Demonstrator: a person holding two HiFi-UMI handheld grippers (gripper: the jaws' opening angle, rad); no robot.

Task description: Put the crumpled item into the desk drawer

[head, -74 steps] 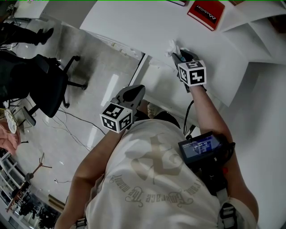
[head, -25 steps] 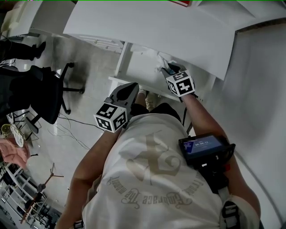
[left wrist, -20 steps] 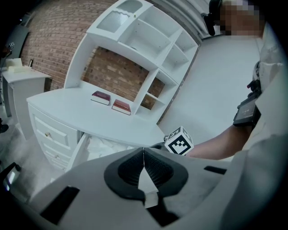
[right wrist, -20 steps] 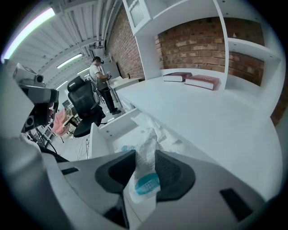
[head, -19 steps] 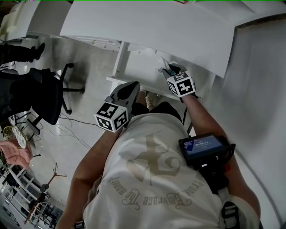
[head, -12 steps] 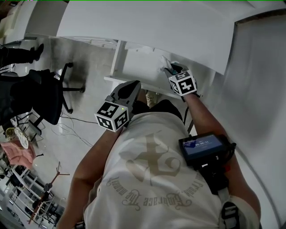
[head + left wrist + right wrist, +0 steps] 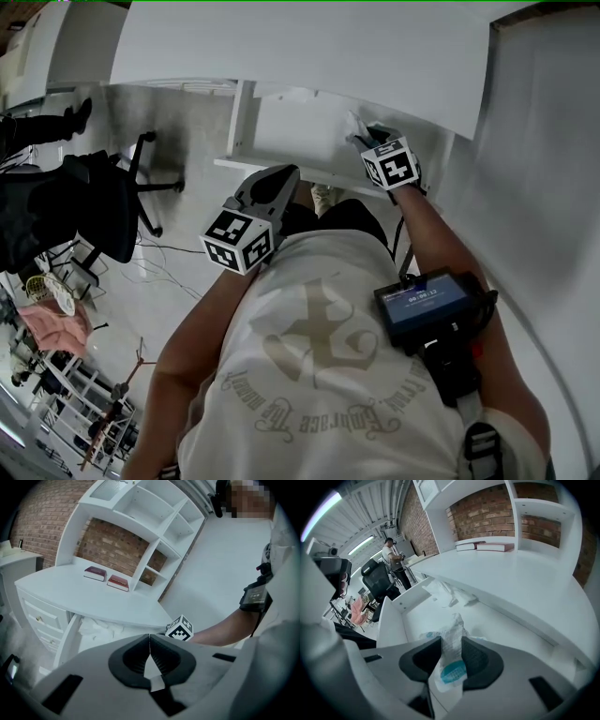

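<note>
office chair [image 7: 103, 202]: far left, on the floor, well apart from the desk.
left gripper [image 7: 150, 639]: jaws together, nothing between them, held near the drawer's front.
desk drawer [image 7: 291, 131]: stands open beneath the white desk top [image 7: 309, 56].
crumpled item [image 7: 451, 632]: white wrapper with a blue patch, pinched between the half-closed jaws of the right gripper [image 7: 371, 141], over the open drawer's floor.

The crumpled item [image 7: 451, 637] is thin crinkly plastic, the drawer [image 7: 391, 619] smooth matt white, the wall [image 7: 487, 513] rough brick.
</note>
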